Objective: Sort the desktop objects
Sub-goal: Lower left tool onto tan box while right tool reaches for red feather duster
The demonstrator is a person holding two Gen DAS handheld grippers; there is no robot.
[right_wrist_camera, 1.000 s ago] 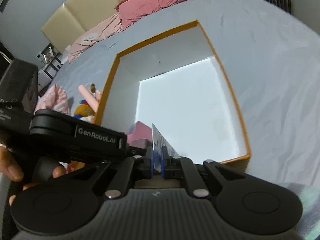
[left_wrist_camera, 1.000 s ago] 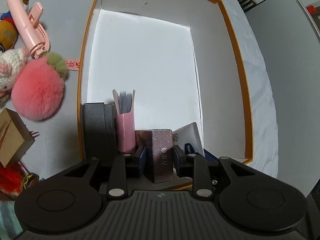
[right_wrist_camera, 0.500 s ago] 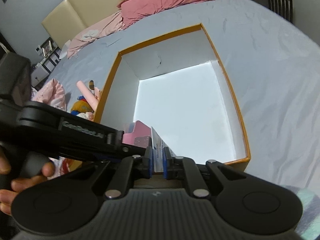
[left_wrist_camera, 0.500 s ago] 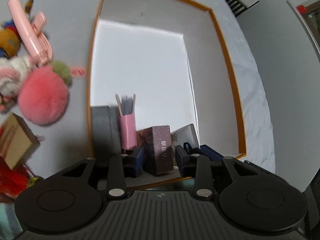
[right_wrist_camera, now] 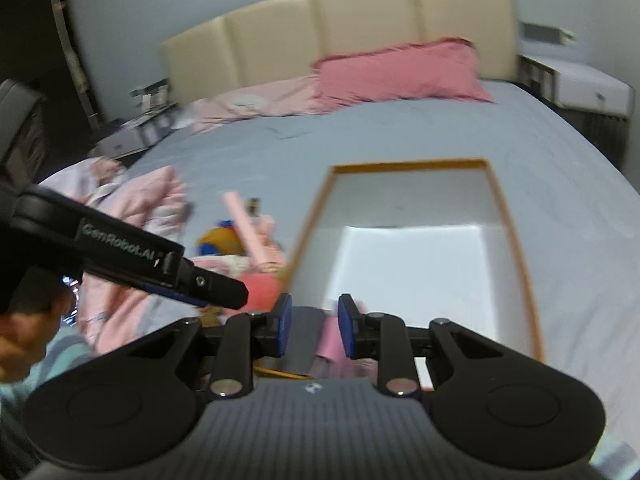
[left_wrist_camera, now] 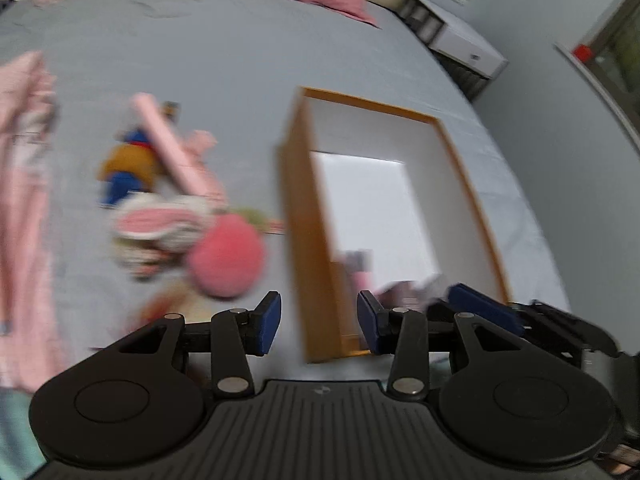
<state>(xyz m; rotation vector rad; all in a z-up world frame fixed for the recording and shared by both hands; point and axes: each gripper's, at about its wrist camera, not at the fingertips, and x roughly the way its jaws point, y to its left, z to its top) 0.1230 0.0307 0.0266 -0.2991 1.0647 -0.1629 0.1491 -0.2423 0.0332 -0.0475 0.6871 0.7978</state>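
An orange-rimmed box [left_wrist_camera: 308, 220] with a white inside lies on the grey bed. In its near corner stand blurred sorted items, among them a pink holder [right_wrist_camera: 330, 340] and a dark grey case [right_wrist_camera: 304, 340]. My left gripper [left_wrist_camera: 318, 322] hovers above the box's near left wall, jaws opening, nothing between its blue pads. My right gripper [right_wrist_camera: 315, 324] hangs over the same corner, jaws opening too, with nothing gripped. To the left of the box lie a pink pom-pom [left_wrist_camera: 226, 260], a pink rod [left_wrist_camera: 176, 148] and a yellow-blue plush toy [left_wrist_camera: 128, 168].
Pink clothing [left_wrist_camera: 20, 200] lies crumpled along the bed's left side. A pink pillow [right_wrist_camera: 400, 72] and a cream headboard [right_wrist_camera: 340, 32] stand at the far end. A hand [right_wrist_camera: 20, 332] holds the left gripper's handle. A white cabinet [right_wrist_camera: 592, 92] stands beside the bed at right.
Both grippers rose and drew back from the box's near corner. The left one let go of the brown sparkly box, the right one of the white card. Both views tilted up and blurred.
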